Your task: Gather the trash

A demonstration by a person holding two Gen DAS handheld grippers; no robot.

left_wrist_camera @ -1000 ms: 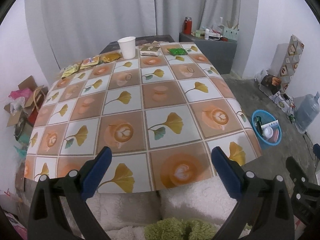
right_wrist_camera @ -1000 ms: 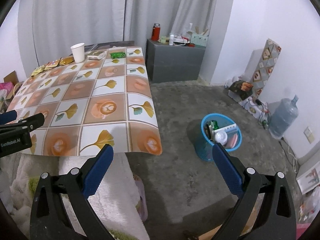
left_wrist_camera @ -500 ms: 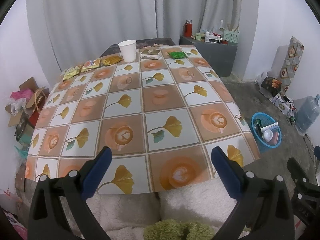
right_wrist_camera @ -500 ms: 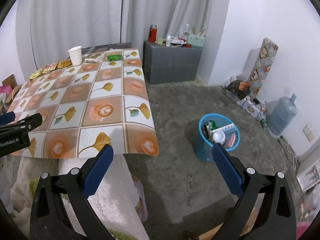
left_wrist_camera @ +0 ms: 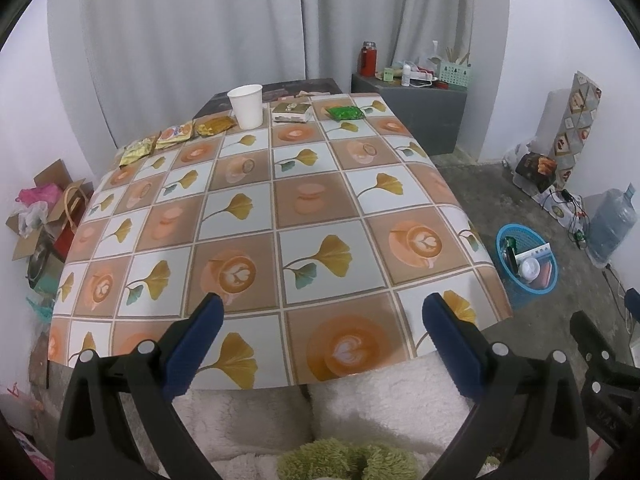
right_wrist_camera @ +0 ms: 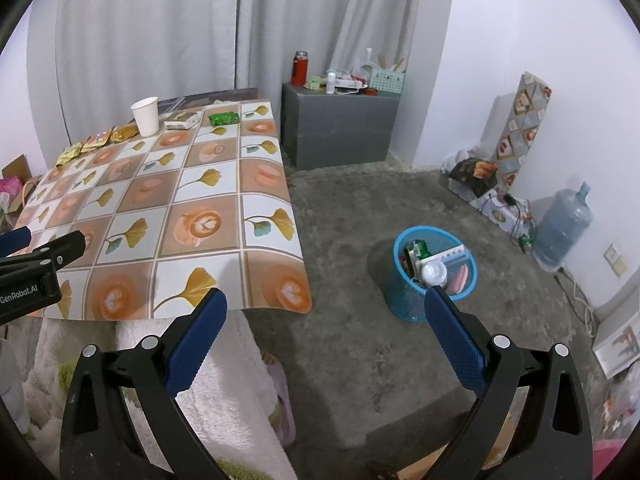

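A: We hold the left tool (left_wrist_camera: pixel 319 313) over the near edge of the desk (left_wrist_camera: pixel 320 216), its blue fingers (left_wrist_camera: pixel 195 342) wide apart with nothing between them.

B: And our right tool (right_wrist_camera: pixel 326 309) hangs off the desk's right side above the floor (right_wrist_camera: pixel 352 360), fingers just as far apart and empty.

A: The trash we see sits along the far edge of the desk: a white paper cup (left_wrist_camera: pixel 245 106) standing upright, a flat carton (left_wrist_camera: pixel 292 111) just to its right, then a green packet (left_wrist_camera: pixel 344 112).

B: Left of the cup we count three yellow and orange snack wrappers (left_wrist_camera: pixel 176 136) in a row, lying flat.

A: All of it is well apart from both tools.

B: The blue basket (right_wrist_camera: pixel 404 300) stands on the floor right of the desk, with rubbish already inside.
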